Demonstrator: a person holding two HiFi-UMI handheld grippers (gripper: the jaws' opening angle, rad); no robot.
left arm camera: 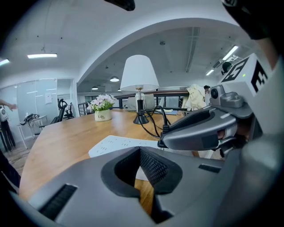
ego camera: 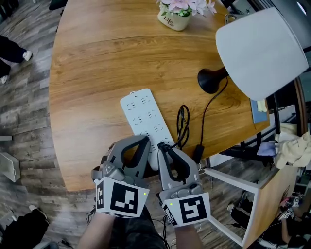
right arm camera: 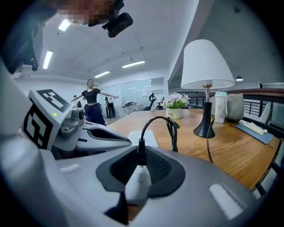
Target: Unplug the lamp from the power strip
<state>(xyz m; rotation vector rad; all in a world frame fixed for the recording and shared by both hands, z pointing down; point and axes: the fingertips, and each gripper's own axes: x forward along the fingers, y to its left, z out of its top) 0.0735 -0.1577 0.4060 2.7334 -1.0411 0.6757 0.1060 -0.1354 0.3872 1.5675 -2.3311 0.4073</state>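
A white power strip (ego camera: 144,120) lies on the round wooden table (ego camera: 87,87). The lamp has a white shade (ego camera: 262,48) and a black base (ego camera: 211,80); its black cord (ego camera: 182,124) loops back to a black plug (right arm camera: 140,148) at the strip's near end. My right gripper (ego camera: 164,147) is shut on that plug, with the strip's white end just below it. My left gripper (ego camera: 145,142) is shut with its tips together over the strip's near end, beside the right one. In the left gripper view the strip (left arm camera: 116,144) stretches ahead of the closed tips.
A potted flower (ego camera: 176,14) stands at the table's far edge. A blue pad (ego camera: 259,111) lies under the shade, and a bottle (right arm camera: 220,106) stands near the lamp. A white frame (ego camera: 233,180) is off the table's right edge. A person (right arm camera: 92,106) stands far back.
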